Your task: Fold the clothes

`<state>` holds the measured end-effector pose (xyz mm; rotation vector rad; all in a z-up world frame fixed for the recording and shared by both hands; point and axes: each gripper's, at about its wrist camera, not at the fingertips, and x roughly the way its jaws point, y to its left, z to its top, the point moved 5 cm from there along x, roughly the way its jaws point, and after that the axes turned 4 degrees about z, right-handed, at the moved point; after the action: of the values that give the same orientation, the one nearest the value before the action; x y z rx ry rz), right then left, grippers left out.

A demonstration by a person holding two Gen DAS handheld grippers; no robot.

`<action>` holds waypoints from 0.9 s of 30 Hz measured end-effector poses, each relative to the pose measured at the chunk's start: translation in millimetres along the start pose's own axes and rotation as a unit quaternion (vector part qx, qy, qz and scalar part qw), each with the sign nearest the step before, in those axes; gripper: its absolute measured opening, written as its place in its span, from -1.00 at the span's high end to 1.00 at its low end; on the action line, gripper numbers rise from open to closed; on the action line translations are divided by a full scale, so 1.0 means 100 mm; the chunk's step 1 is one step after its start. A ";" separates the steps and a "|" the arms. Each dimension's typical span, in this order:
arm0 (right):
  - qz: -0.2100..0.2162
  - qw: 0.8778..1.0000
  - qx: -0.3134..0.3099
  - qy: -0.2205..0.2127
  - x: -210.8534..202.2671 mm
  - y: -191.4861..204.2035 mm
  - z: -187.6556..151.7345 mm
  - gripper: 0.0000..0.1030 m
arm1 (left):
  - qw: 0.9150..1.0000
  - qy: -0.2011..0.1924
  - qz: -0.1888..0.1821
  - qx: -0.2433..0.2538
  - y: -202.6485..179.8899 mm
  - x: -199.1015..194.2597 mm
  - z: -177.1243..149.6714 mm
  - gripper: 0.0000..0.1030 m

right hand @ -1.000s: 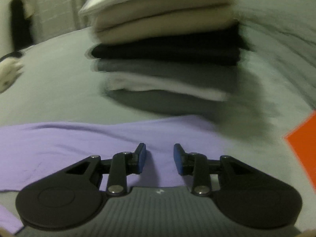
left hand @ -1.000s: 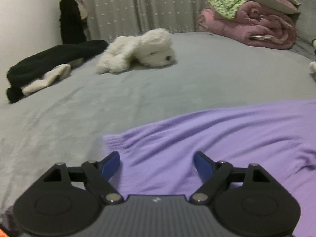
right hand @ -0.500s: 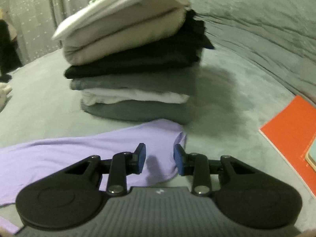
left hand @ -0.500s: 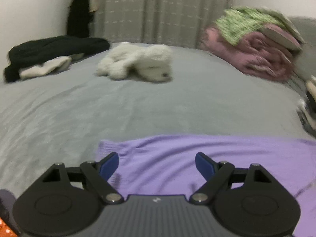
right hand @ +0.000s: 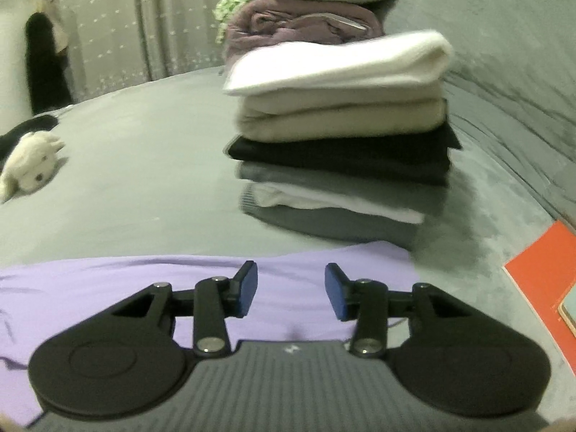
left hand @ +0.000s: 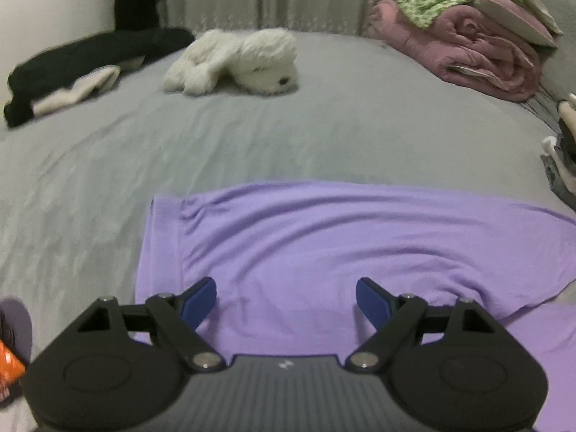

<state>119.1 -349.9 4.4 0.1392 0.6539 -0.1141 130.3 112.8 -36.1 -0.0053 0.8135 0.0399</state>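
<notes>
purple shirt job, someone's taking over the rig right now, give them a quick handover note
Left gripper: open, empty, above the purple shirt.
Right gripper: fingers opening, nothing between them, over the shirt's other end.
Shirt lies spread on the grey bed, not yet folded.
Done: stack of folded clothes beyond the shirt.
Left: fold the shirt, add it to the stack.

The purple shirt [left hand: 324,252] lying under the jaws is looking like soft, thin, smooth cloth with small wrinkles. The grey bed cover [left hand: 252,136] beyond the jaws is looking soft and matt, a bit fuzzy. The toy dog [left hand: 237,61] far ahead is looking fluffy. The left gripper [left hand: 286,300] is showing matt black plastic arms, shiny metal pins and smooth blue pads [left hand: 198,300]. Ahead of the right gripper [right hand: 291,289], the stack of folded clothes [right hand: 342,144] is looking like thick, soft cloth.
</notes>
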 end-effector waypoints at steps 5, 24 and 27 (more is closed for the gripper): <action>0.023 1.000 -0.019 0.001 -0.09 0.39 0.00 -0.03 | 1.000 0.008 -0.001 -0.010 0.00 -0.06 -0.05 -0.67; 0.127 0.983 -0.118 0.058 0.14 1.95 -0.42 -0.24 | 0.999 0.032 0.003 -0.044 0.13 -0.05 -0.13 -0.63; 0.136 0.978 -0.138 0.073 0.17 2.14 -0.52 -0.24 | 0.999 0.030 -0.001 -0.045 0.16 -0.05 -0.14 -0.57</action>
<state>133.2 -131.8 -26.4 -0.0323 0.7842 0.2535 116.4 127.9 -42.3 -0.0931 0.8706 0.0739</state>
